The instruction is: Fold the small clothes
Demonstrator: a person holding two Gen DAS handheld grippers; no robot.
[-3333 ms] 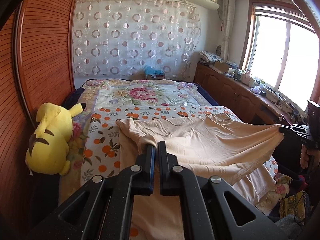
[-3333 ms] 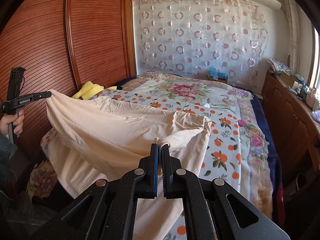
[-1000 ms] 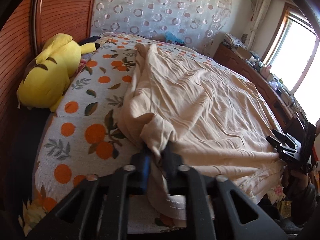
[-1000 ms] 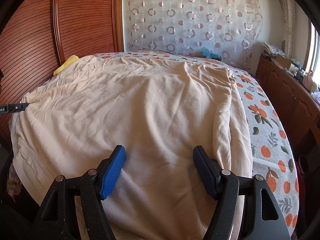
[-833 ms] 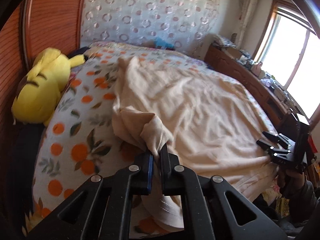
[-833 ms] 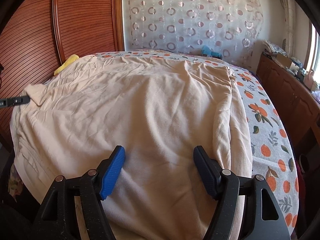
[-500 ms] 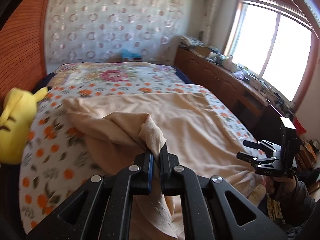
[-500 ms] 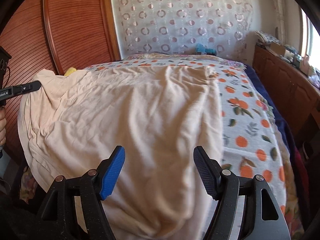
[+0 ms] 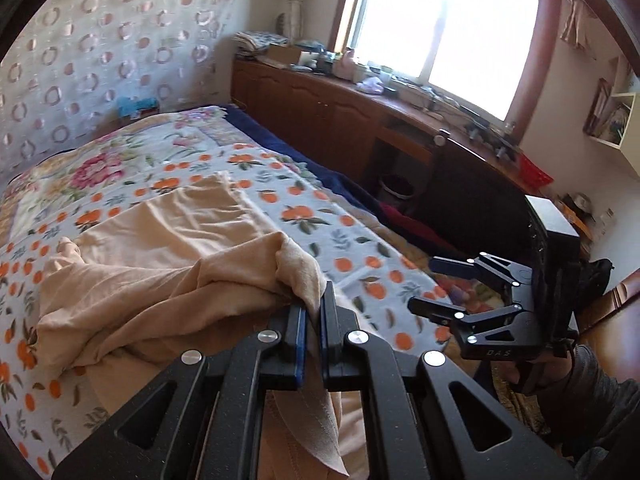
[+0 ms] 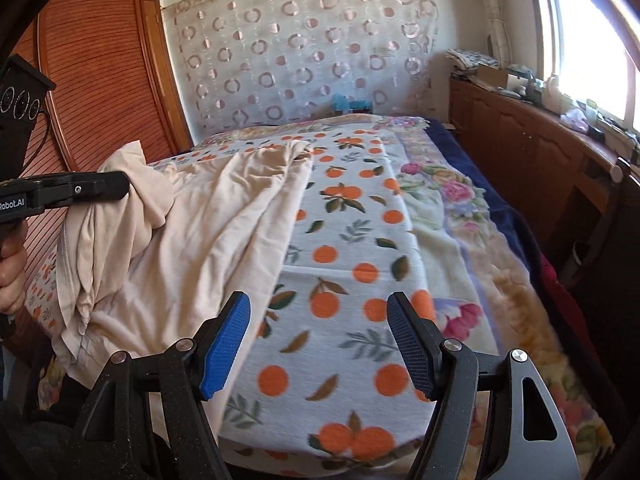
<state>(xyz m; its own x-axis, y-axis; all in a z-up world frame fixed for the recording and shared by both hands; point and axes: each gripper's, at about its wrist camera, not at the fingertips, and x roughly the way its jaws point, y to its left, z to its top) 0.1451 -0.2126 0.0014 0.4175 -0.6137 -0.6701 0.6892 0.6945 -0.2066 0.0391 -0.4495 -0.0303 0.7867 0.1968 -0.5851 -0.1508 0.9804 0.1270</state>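
The left gripper point(image 9: 313, 312) pinches the limp, light beige garment point(image 9: 168, 248) by a bunched corner; the right gripper point(image 10: 320, 344) gapes empty and should take a free edge.

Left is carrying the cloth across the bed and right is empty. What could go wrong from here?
1. The left gripper pinches only a bunched corner of the cloth; it may slip out.
2. The cloth is crumpled and part hangs off the bed edge, so the fold may land uneven.
3. The right gripper stands open over bare bedspread, steadying nothing.
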